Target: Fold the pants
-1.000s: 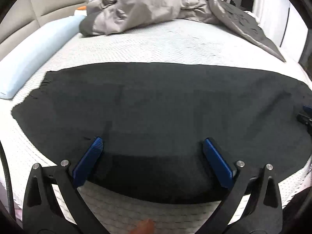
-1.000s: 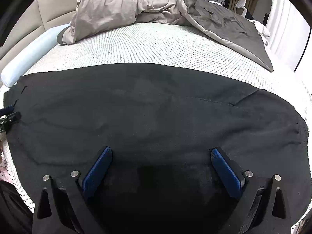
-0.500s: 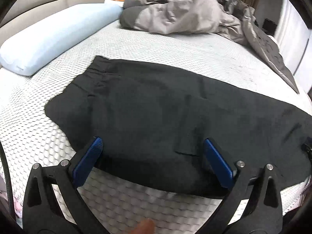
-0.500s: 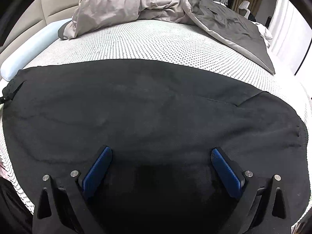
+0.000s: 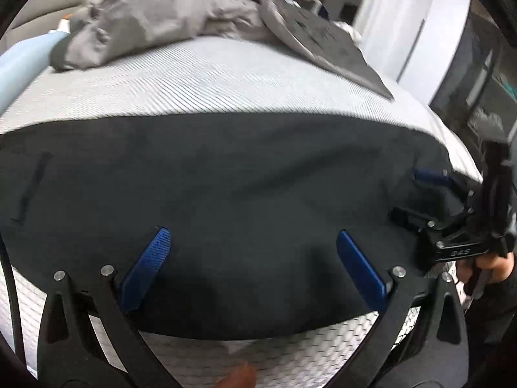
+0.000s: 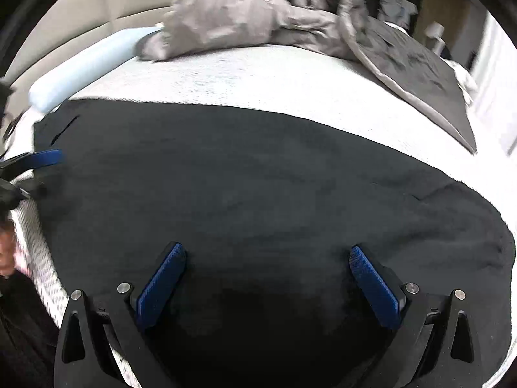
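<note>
A white textured mattress [image 5: 200, 74] held dark pants [image 5: 226, 177], flat from nine to three o'clock. My left gripper [image 5: 255, 268] had swung back toward my right gripper [image 6: 268, 284], both spread, empty; next fold unstarted.

My left gripper [image 5: 252, 245] is showing black angular arms tipped with ribbed blue pads [image 5: 145, 271], silver round screws at the pivots, and a thin black cable [image 5: 9, 291] running down the left edge of the frame. My right gripper [image 6: 268, 265] is wearing the same black frame, blue textured pads [image 6: 371, 284] and silver screws. At the right edge of the left view, its black body is showing small pale lettering I cannot read for certain.
</note>
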